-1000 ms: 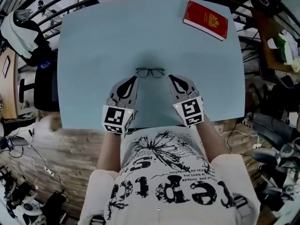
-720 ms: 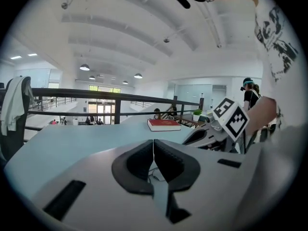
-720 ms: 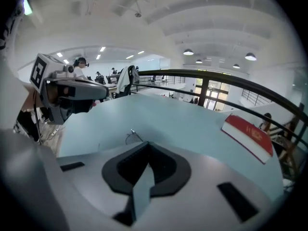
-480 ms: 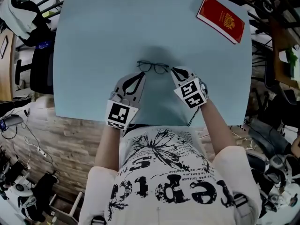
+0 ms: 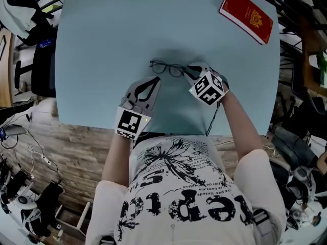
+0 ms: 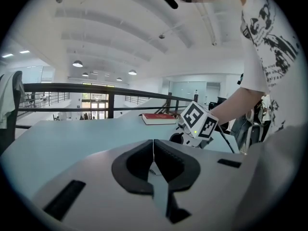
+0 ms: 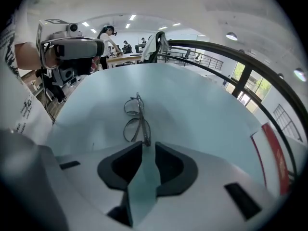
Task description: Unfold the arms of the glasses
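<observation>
While your right tongs tilt steeply down at the right end of the glasses, their jaws have just been opening and now stand apart with a clear gap. In the right gripper view the near end of the frame sits right at the mouth of that gap. The pads do not press on it, so nothing is gripped.

Glasses: thin dark rims, lying flat on the pale blue tabletop, about mid-width and toward your side. Both lenses are in line, running away from the right tongs. The arms look folded in against the frame, not swung out.

Your left tongs rest just short of the glasses' left lens, near it but apart. They point almost level across the tabletop. In the left gripper view the jaw tips meet, closed on nothing. The right tongs' marker cube shows beyond them.

A red book lies at the far right corner of the tabletop, well apart from the glasses and both tongs.
</observation>
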Demonstrator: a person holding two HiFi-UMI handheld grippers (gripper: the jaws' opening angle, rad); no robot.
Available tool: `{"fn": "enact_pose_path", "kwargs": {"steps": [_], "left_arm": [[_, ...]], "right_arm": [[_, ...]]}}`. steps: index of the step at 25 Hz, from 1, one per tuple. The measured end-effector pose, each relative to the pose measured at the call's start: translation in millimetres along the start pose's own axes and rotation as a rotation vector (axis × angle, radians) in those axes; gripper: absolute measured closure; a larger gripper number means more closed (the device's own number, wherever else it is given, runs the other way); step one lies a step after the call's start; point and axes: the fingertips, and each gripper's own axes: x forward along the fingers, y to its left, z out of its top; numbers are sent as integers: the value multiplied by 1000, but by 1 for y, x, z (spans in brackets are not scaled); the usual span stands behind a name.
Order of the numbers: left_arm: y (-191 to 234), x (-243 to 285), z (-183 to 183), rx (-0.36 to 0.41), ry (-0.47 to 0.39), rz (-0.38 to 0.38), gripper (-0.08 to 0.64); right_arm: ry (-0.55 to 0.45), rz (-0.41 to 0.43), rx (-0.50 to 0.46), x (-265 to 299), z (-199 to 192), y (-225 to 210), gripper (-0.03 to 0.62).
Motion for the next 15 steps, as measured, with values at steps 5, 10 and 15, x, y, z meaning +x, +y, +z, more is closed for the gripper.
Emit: {"fn": "enact_pose_path", "kwargs": {"steps": [5,10,15], "left_arm": [[1,2,-8,10,16,-8,540],[7,2,-11,23,40,-5,540],[10,12,-19,93,121,-36,540]], "right_arm": [[41,39,-86,8,0,2,500],[55,71,-152,11,4,6,552],[56,76,-184,4,3,11,557]]}}
